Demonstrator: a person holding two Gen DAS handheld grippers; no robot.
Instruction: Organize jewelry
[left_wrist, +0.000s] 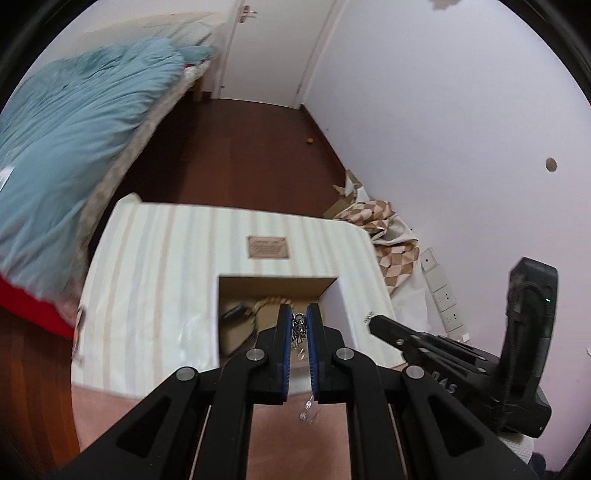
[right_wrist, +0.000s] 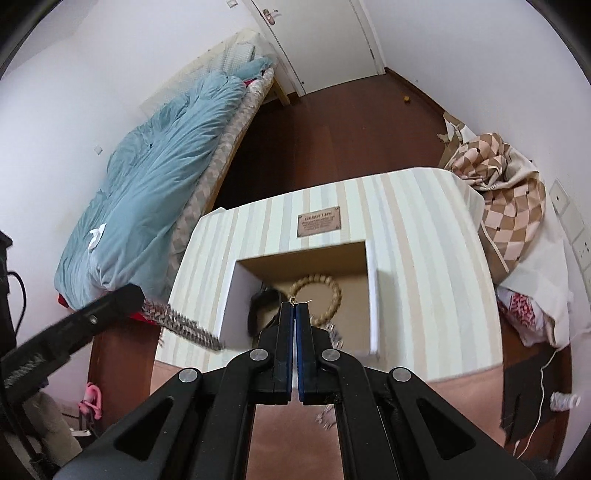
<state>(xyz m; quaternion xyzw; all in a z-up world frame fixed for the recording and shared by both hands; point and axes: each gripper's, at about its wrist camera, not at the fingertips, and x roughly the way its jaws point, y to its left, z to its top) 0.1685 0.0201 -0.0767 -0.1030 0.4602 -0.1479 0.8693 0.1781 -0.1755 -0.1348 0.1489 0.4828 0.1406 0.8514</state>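
A bedroom with a bed (right_wrist: 147, 177) under a teal duvet frames the scene; in front of you stands a striped storage box (right_wrist: 417, 243) with a square opening (right_wrist: 306, 258) cut in its top, resting on a pinkish surface (right_wrist: 461, 398). Inside the opening lie a beaded bracelet (right_wrist: 334, 291) and a dark item you cannot identify. Your left hand-held gripper (left_wrist: 298, 321) is narrowed onto a silver chain bracelet (left_wrist: 298, 328), which hangs between the blue pads above the opening; in the right wrist view the same chain trails over the box's left edge. Your right hand-held gripper (right_wrist: 295, 306) is pressed fully together with a tiny gold clasp or thin chain (right_wrist: 293, 302) at its tip, though whether it truly grips it is hard to tell. To place the piece well, centre the chain over the opening, lower until it pools on the box floor clear of the beaded bracelet, then part the pads slowly so the links do not snag. Keep the two hand-held grippers apart while you do so.
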